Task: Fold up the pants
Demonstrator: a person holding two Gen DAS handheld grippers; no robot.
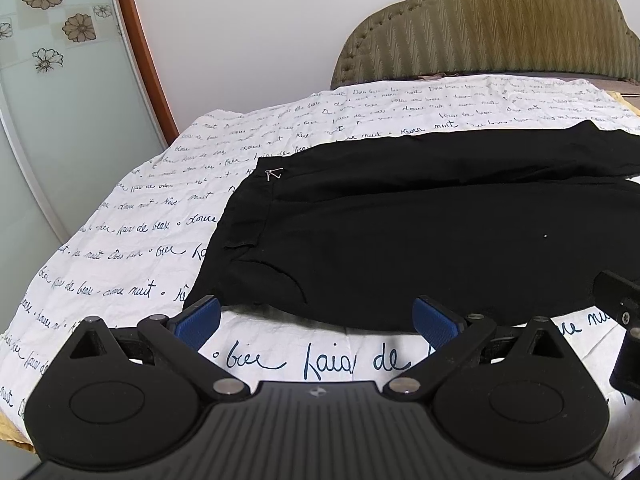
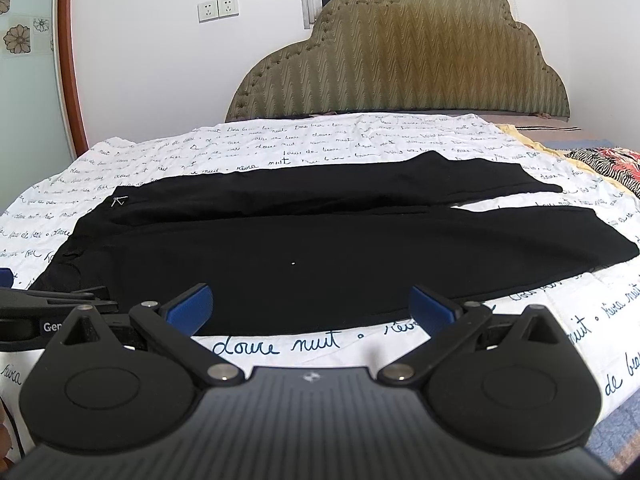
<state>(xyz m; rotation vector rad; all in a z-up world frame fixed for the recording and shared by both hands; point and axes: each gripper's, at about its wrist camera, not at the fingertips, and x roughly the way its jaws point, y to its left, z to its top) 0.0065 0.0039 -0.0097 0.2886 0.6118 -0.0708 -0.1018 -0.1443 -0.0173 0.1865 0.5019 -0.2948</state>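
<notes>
Black pants (image 1: 420, 240) lie flat on the bed, waistband to the left with a small silver zipper pull (image 1: 274, 174), legs running right. In the right wrist view the pants (image 2: 300, 248) show both legs, spread apart at the hems. My left gripper (image 1: 316, 320) stands open just short of the near waist edge, nothing between its blue pads (image 1: 198, 322). My right gripper (image 2: 312, 308) is open too, at the near leg's front edge. The right gripper's body (image 1: 624, 320) shows at the left view's right edge; the left gripper's body (image 2: 48, 312) shows at the right view's left.
A white sheet (image 1: 132, 216) printed with dark script covers the bed. An olive padded headboard (image 2: 400, 60) stands behind against a white wall with sockets (image 2: 218, 9). A wood-framed glass door (image 1: 60, 100) is at left. Patterned bedding (image 2: 608, 164) lies at far right.
</notes>
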